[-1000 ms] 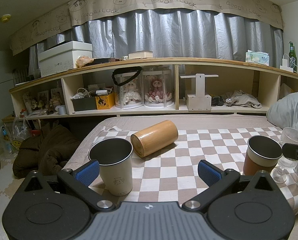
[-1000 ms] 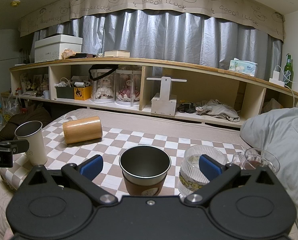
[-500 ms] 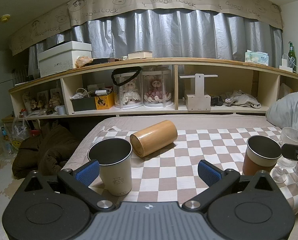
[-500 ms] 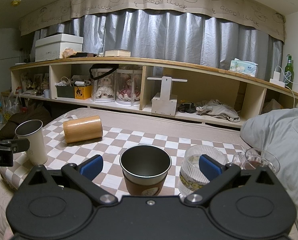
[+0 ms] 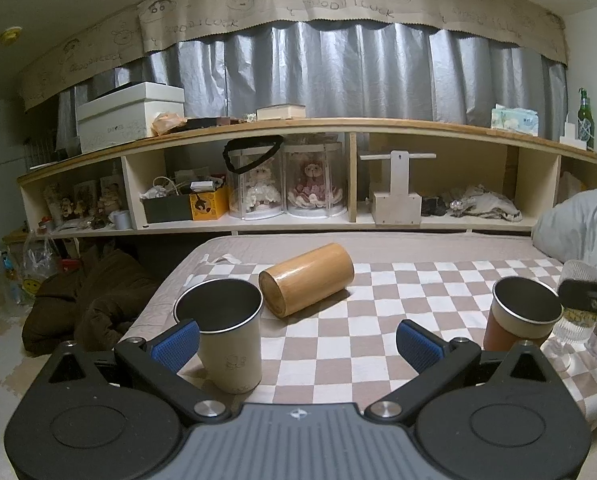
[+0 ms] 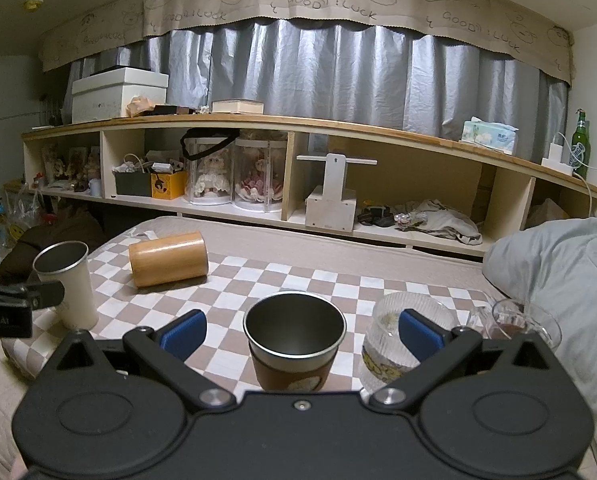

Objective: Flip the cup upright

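Note:
A bamboo cup (image 5: 306, 278) lies on its side on the checkered cloth (image 5: 362, 332), its flat end toward me; it also shows in the right wrist view (image 6: 168, 258). My left gripper (image 5: 296, 344) is open and empty, short of the bamboo cup, with an upright cream steel cup (image 5: 228, 336) just inside its left finger (image 5: 176, 344). My right gripper (image 6: 302, 334) is open and empty, with an upright brown-sleeved steel cup (image 6: 294, 340) between its fingers, not touched.
A ribbed glass (image 6: 394, 340) and a small glass cup (image 6: 518, 320) stand at the right. A grey pillow (image 6: 558, 264) lies beyond them. A long wooden shelf (image 5: 338, 184) runs behind the bed. A brown bundle (image 5: 94, 296) lies on the floor at left.
Both views have barely shifted; the cups and both grippers stay where they were.

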A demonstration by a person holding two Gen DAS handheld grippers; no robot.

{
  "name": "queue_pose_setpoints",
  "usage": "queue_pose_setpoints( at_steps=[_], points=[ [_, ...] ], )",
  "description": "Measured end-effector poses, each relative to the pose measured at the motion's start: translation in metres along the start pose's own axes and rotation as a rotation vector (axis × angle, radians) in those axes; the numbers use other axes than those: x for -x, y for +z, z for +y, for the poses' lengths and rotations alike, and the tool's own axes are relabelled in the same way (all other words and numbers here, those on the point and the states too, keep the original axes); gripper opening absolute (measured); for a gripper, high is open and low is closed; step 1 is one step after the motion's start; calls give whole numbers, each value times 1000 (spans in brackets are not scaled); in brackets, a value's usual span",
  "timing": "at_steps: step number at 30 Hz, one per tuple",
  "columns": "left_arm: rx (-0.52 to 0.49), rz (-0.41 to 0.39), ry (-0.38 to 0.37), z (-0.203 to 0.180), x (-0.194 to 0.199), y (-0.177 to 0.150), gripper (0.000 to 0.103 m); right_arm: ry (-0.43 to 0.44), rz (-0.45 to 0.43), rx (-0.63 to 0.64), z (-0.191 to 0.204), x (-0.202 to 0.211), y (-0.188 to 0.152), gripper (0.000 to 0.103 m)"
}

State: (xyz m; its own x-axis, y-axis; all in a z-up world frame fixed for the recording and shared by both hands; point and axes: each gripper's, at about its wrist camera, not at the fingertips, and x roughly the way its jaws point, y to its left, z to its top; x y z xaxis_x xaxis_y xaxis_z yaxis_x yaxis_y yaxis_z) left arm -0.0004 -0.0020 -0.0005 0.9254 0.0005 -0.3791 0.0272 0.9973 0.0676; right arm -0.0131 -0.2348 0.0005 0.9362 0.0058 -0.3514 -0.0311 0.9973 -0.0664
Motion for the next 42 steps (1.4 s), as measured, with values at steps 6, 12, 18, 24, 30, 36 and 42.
queue_pose_setpoints(
  at_steps=[6,12,18,24,30,36,42],
  points=[
    [26,-35,10,2,-2,-1,103,27,0,-18,5,-9,27,103],
    [76,-62,25,13,-5,-3,103,82,35,-34,20,-42,63,103],
    [136,-93,78,30,-10,-3,103,161,123,-86,50,-100,93,103],
    [188,-154,172,43,-15,-5,103,232,262,-228,81,-169,103,103],
    [255,-222,257,57,-10,-4,103,285,448,-511,100,-234,94,100],
    [340,-240,281,71,-11,-2,103,260,593,-745,119,-288,66,94],
    [326,-241,255,69,-17,-5,103,261,652,-882,132,-317,52,93]
  ],
)
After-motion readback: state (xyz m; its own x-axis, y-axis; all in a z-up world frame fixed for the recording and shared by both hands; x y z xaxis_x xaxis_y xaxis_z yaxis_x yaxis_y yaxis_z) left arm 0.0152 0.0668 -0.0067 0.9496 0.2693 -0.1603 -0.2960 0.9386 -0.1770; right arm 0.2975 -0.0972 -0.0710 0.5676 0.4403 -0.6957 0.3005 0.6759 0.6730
